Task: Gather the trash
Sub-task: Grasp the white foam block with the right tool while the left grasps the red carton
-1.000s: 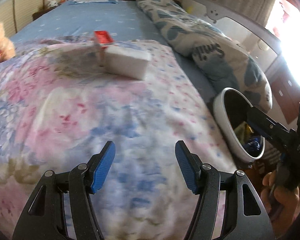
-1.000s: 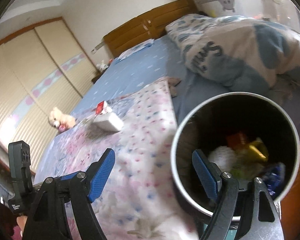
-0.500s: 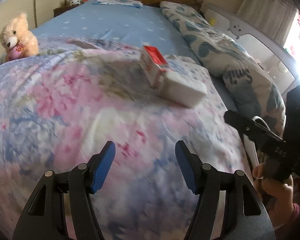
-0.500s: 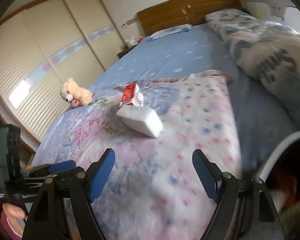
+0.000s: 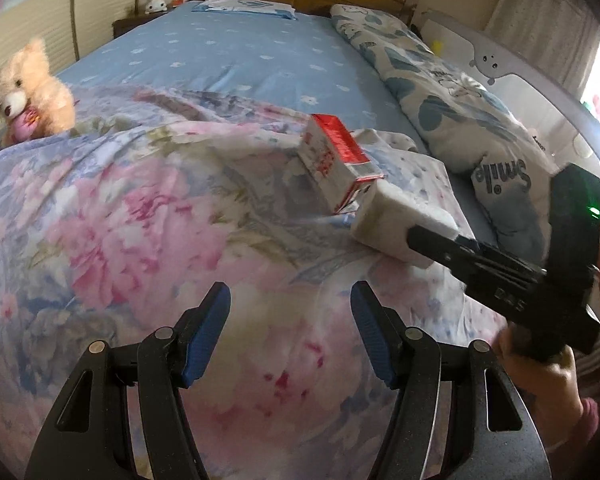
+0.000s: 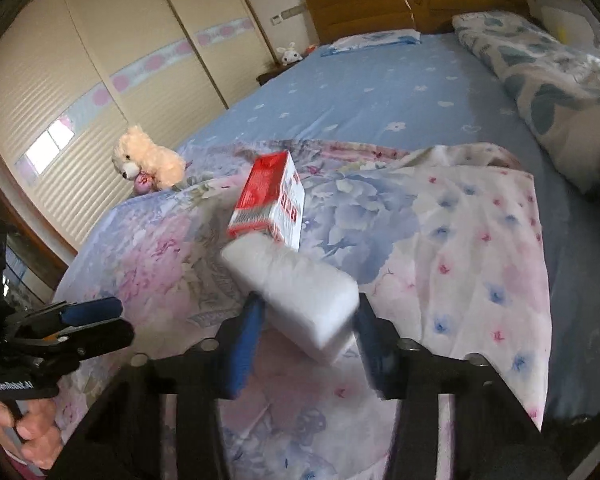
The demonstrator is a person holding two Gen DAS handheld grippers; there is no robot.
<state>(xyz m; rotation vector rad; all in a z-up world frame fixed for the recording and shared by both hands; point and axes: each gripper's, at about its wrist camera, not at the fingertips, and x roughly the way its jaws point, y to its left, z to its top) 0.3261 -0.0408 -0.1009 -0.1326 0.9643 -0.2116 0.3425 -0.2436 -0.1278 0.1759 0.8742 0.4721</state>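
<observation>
A pillow at 2 o'clock reads "Smile". The waste bin seen a second ago is gone from both views. The right gripper, fingers closing, now straddles a white foam block on the floral bedspread, a red-and-white carton at 12 o'clock touching it. The left gripper hangs released, empty.
</observation>
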